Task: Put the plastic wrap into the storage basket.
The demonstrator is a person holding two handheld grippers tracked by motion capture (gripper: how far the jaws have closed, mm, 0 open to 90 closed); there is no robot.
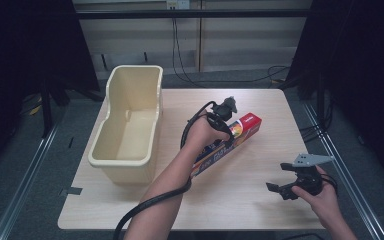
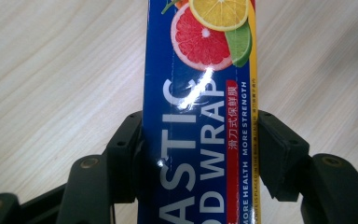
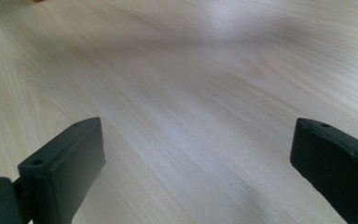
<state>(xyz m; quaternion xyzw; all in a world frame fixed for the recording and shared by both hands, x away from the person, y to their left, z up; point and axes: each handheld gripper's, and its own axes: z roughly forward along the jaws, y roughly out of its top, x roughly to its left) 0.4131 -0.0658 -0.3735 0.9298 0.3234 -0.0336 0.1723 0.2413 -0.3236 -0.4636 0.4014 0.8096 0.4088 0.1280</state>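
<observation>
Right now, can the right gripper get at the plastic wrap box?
Probably yes: the right gripper is open over bare table, nothing between it and the plastic wrap box, though the left gripper already clamps it.

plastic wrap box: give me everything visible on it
The plastic wrap box is long, narrow and looks like glossy cardboard: blue sides, a red end, a yellow edge strip. It carries white "PLASTIC FOOD WRAP" lettering, a red band of Chinese characters and citrus slices printed near one end. It looks closed and undamaged. In the high view it lies diagonally over the table, right of the cream tub. The left gripper clamps it across its width, one black jaw on each long side.
</observation>
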